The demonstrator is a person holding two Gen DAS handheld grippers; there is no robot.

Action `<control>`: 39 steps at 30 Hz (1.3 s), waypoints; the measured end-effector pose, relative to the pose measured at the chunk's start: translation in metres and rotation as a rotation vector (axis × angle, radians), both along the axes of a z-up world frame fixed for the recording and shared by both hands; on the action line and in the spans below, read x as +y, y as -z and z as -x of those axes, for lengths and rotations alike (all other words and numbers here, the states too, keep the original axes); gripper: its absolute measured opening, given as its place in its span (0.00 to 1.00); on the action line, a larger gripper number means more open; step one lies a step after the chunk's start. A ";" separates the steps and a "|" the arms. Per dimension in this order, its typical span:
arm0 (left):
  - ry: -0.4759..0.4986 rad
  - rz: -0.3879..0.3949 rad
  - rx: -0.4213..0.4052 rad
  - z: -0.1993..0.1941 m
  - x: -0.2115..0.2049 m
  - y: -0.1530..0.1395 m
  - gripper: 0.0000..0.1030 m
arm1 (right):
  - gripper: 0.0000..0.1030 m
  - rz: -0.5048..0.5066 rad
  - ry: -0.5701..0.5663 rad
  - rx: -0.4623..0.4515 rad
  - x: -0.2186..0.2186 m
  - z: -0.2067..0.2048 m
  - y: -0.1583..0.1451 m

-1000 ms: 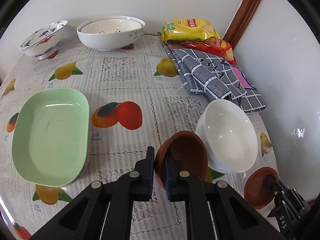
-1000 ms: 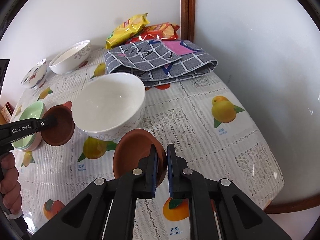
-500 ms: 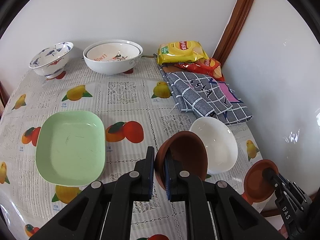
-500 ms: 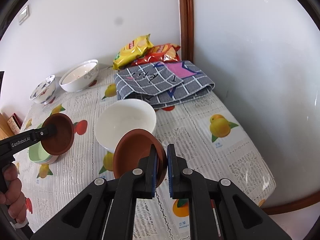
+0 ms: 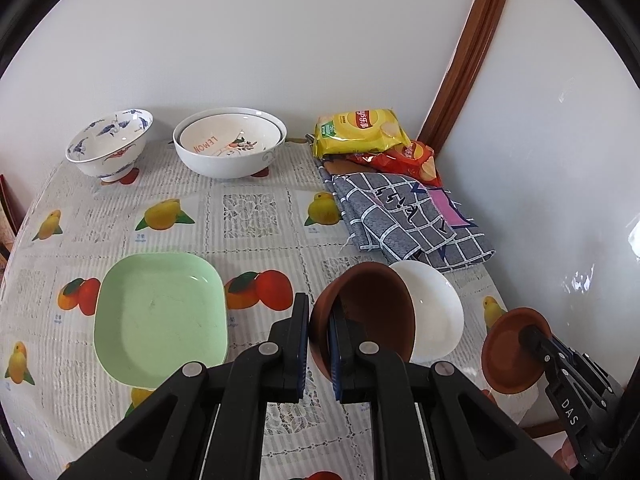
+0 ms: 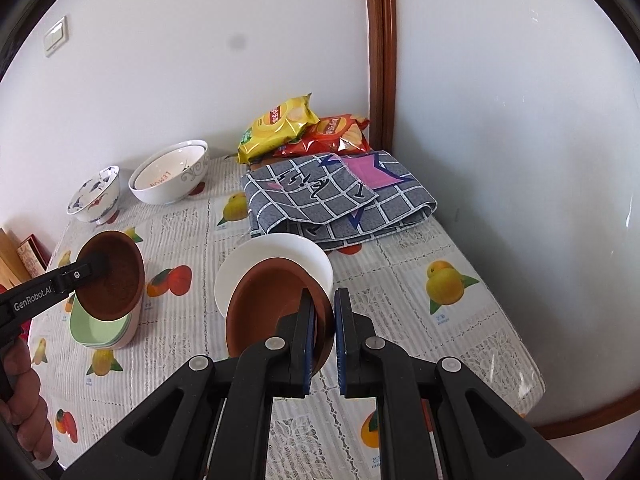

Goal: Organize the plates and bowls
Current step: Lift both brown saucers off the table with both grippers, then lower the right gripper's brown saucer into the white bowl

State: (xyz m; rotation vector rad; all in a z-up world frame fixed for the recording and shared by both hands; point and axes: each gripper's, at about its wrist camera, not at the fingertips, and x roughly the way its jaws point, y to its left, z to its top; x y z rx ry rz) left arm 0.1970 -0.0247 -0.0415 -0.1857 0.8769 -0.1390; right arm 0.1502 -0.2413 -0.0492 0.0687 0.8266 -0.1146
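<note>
My left gripper (image 5: 319,322) is shut on the rim of a brown bowl (image 5: 372,308) and holds it above the table; it also shows in the right wrist view (image 6: 110,276). My right gripper (image 6: 322,320) is shut on the rim of a brown saucer (image 6: 268,304), held in the air over a white bowl (image 6: 276,252); the saucer also shows in the left wrist view (image 5: 508,354). The white bowl (image 5: 436,312) stands on the table beside a stack of green plates (image 5: 160,312).
A blue-patterned bowl (image 5: 110,148) and nested white bowls (image 5: 230,146) stand at the back by the wall. Chip bags (image 5: 360,132) and a folded grey checked cloth (image 5: 404,216) lie at the back right. The table edge (image 6: 532,384) is near on the right.
Both grippers have risen away from the table with their dishes still held. The table and everything on it look smaller and farther now.
</note>
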 end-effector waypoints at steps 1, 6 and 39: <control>-0.001 -0.001 0.002 -0.002 0.001 0.001 0.09 | 0.09 0.000 0.000 0.001 0.001 -0.002 0.000; -0.014 0.003 0.017 -0.008 0.008 0.009 0.09 | 0.09 0.005 -0.006 0.012 0.004 -0.012 0.005; -0.038 0.012 0.120 -0.058 0.024 0.061 0.09 | 0.09 -0.013 -0.031 0.170 0.012 -0.092 0.085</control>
